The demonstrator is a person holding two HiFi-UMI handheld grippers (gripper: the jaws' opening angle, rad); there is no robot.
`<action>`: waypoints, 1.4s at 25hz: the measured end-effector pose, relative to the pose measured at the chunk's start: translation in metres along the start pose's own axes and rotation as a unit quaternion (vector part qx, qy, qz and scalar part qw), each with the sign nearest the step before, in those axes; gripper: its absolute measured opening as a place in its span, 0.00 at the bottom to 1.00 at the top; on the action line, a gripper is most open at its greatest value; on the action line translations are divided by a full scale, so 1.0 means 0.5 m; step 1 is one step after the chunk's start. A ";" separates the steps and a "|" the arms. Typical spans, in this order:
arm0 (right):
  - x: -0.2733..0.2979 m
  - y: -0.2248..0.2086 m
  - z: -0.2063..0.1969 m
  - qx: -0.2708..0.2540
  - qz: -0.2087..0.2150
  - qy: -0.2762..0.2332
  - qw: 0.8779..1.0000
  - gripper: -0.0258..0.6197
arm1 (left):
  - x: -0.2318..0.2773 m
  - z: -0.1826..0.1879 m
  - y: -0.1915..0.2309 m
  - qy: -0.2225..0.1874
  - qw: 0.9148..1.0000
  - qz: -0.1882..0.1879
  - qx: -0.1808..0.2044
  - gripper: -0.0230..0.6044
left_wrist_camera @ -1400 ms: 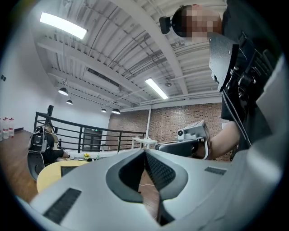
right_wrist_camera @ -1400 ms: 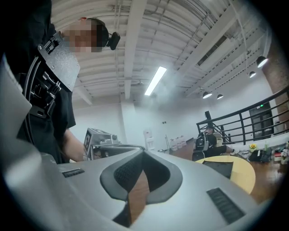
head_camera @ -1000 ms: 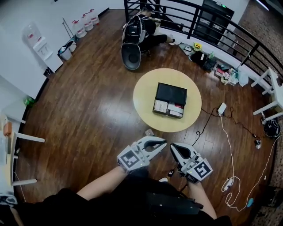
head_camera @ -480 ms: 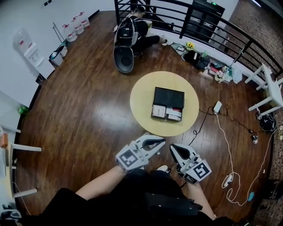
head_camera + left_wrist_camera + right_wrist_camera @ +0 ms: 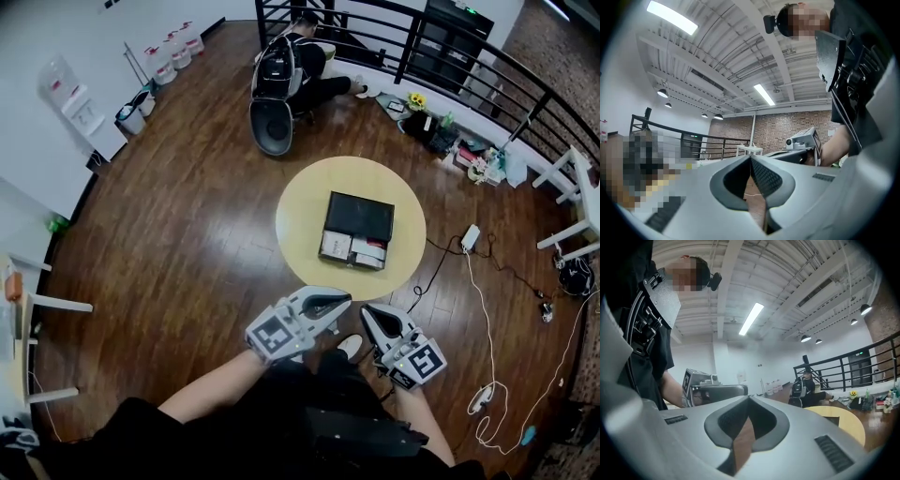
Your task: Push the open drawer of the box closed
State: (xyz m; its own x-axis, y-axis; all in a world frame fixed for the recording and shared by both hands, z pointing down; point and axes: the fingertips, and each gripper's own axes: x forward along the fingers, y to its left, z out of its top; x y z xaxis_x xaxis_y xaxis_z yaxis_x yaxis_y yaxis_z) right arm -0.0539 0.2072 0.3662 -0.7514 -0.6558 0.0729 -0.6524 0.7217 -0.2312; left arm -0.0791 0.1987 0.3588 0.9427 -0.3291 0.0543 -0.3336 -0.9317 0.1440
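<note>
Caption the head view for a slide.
Shut and empty, left gripper and right gripper hover short of the round table; box drawer open.

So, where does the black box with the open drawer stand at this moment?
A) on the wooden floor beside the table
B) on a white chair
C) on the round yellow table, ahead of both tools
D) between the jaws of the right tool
C: the head view shows the black box on the round yellow table, with the left tool and right tool short of it, near the person.
</note>
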 end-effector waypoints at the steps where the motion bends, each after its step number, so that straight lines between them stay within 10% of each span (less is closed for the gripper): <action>1: -0.008 -0.019 0.001 0.001 0.008 0.004 1.000 0.07 | 0.022 0.005 0.003 -0.001 1.000 0.006 0.001 0.08; 16: -0.112 -0.344 0.020 0.037 0.057 0.028 0.997 0.07 | 0.345 0.003 0.056 0.019 0.997 0.075 -0.010 0.08; 35: 0.194 -0.530 -0.150 0.114 -0.057 0.111 0.986 0.10 | 0.310 -0.124 0.416 0.068 0.997 0.006 -0.027 0.08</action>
State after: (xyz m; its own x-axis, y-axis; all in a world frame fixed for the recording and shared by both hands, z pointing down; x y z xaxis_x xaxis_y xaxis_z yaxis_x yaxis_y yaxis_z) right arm 0.0389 -0.0312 0.5071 -0.6946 -0.6469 0.3149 -0.7132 0.5619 -0.4190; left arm -0.0027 -0.0367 0.4586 0.9308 -0.3120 0.1901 -0.3474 -0.9171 0.1955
